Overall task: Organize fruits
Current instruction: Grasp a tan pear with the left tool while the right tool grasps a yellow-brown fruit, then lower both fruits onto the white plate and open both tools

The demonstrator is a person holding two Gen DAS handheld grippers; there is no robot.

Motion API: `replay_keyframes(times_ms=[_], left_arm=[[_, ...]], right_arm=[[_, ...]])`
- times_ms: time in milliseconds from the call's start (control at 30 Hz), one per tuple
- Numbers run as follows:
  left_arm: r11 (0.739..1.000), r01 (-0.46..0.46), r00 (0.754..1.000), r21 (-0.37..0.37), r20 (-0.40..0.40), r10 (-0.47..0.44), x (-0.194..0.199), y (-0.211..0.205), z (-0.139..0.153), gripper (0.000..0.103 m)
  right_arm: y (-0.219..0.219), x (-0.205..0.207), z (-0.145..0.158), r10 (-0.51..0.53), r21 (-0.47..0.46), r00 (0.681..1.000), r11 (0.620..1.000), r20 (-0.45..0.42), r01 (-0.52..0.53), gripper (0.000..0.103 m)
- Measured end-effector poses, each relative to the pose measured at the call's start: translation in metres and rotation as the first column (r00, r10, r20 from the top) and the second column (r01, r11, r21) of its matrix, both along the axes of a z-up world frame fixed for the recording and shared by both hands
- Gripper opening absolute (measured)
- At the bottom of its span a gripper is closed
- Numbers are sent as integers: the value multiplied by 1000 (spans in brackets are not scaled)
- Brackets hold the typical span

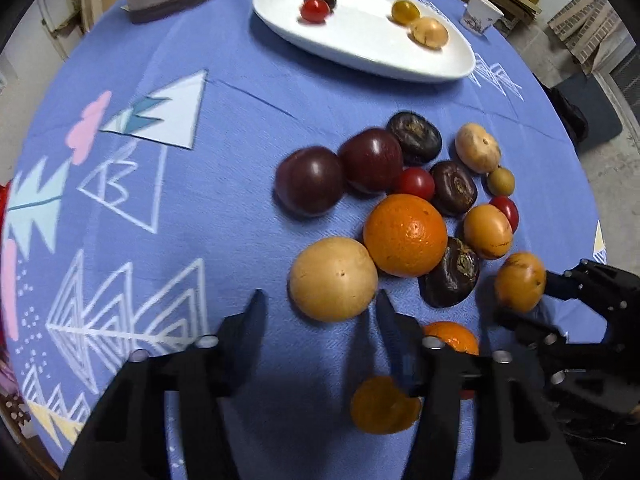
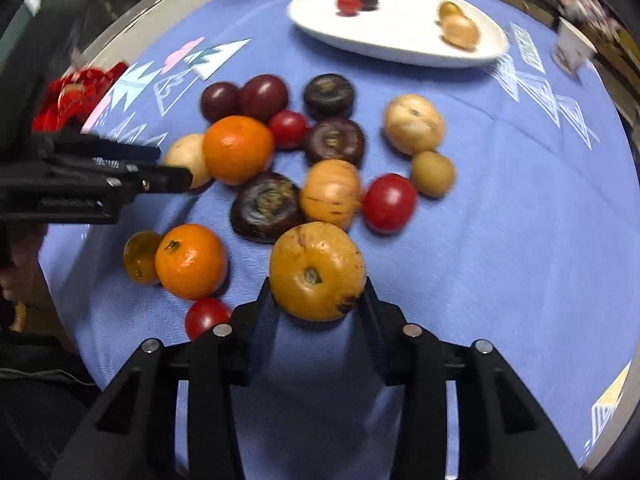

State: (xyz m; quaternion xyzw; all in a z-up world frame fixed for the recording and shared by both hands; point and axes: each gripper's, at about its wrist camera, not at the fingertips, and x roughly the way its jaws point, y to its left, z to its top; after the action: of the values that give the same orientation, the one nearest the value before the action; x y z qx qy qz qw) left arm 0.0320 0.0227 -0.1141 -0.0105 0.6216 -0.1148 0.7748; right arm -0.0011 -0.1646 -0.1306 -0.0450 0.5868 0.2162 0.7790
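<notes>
We have the yellow-orange tomato-like fruit [image 2: 317,271] pinched between the right gripper [image 2: 318,300] fingers, stem scar facing the camera, pads pressing its two sides. It sits at the near edge of the fruit pile, apparently still down at the cloth, so we judge the grasp just made and the lift not yet started. The grip is across the widest part, which should keep a round, smooth fruit from squirting out.

The left gripper [image 1: 320,312] has its fingers either side of the lower part of a pale tan round fruit [image 1: 333,278]. The tips flank it closely, but we cannot tell whether the pads actually press; we read it as not yet clamped.

Next to that, a big orange [image 1: 405,235] touches the tan fruit. Dark plums [image 1: 310,180], dark wrinkled flat fruits [image 1: 452,187], red cherry tomatoes [image 1: 414,183] and small tan ones are bunched around it, many touching.

Farther back, the white oval plate [image 1: 360,46] already holds sorted bits: a red tomato [image 1: 315,9] with a dark piece at one end, two yellowish fruits [image 1: 429,31] at the other. It looks like like-with-like grouping, so our fruit probably goes to the yellow end.

All of this rests on a blue patterned tablecloth [image 1: 224,160]. One risk: pulling either fruit may roll its neighbours.
</notes>
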Motion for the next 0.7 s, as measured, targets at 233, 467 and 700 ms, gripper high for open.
replay_keyframes(times_ms=[233, 467, 700], left_arm=[[998, 42, 999, 47, 21, -43, 6, -11, -5, 45], [1000, -2, 1000, 16, 22, 2, 12, 1, 12, 45], [1000, -24, 993, 1, 118, 24, 23, 6, 57, 45]], right_arm=[[-13, 3, 10, -49, 17, 999, 999, -2, 49, 40], [-28, 15, 33, -85, 74, 996, 994, 23, 83, 40], [-32, 45, 61, -105, 134, 992, 986, 66, 95, 40]])
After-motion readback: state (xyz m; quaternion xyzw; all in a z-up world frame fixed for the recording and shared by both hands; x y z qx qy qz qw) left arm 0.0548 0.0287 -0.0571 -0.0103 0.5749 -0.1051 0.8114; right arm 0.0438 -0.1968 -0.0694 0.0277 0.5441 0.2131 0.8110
